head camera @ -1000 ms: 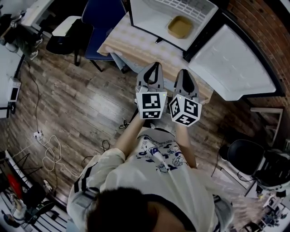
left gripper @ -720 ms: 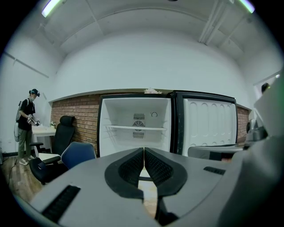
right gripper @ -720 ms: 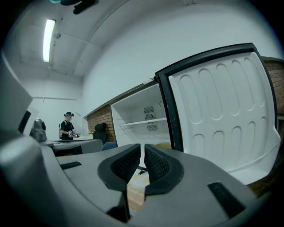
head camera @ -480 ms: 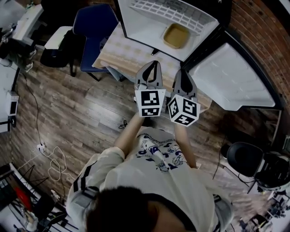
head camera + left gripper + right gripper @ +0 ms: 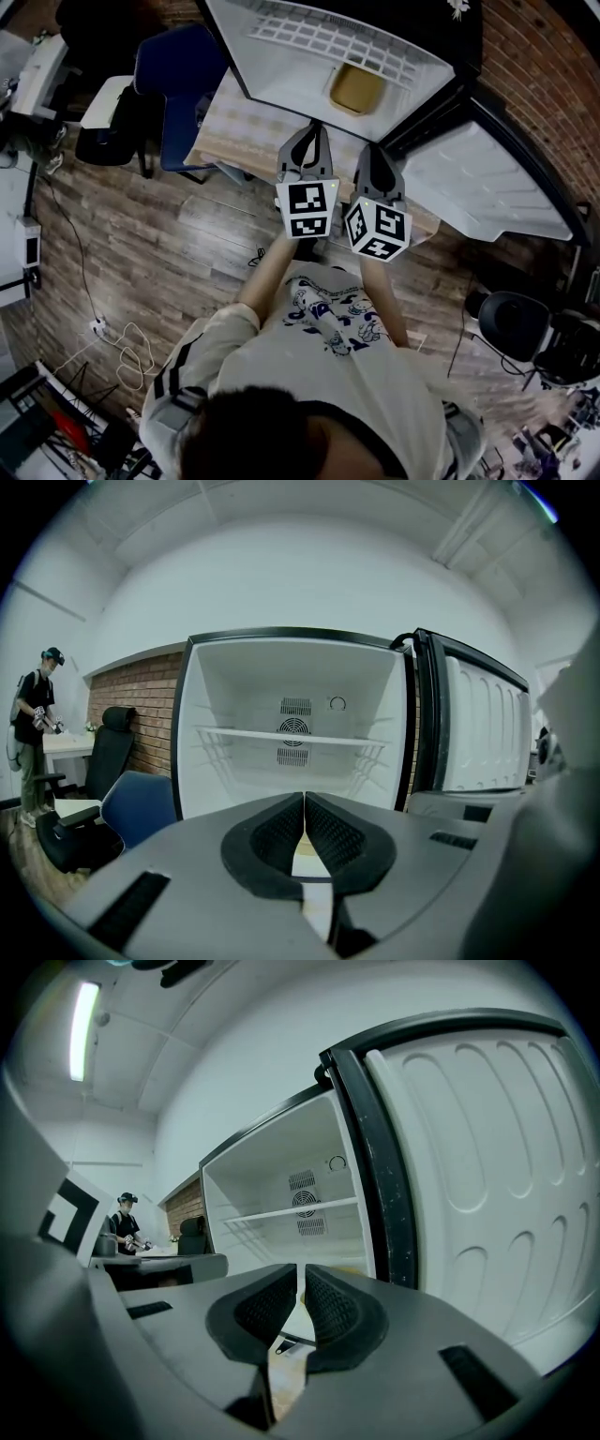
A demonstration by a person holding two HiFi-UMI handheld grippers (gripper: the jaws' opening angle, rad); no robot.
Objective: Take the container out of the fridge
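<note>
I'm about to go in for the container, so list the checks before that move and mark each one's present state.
1. Fridge door open: ok, swung wide to the right.
2. Container located: ok, it sits on the fridge floor, below the shelf.
3. Space around the container: ok, nothing shows beside it.
4. Left gripper ready to grasp: not ok, jaws together and empty.
5. Right gripper ready to grasp: not ok, jaws together and empty.
6. Whether the container is full or lidded: cannot tell.
</note>
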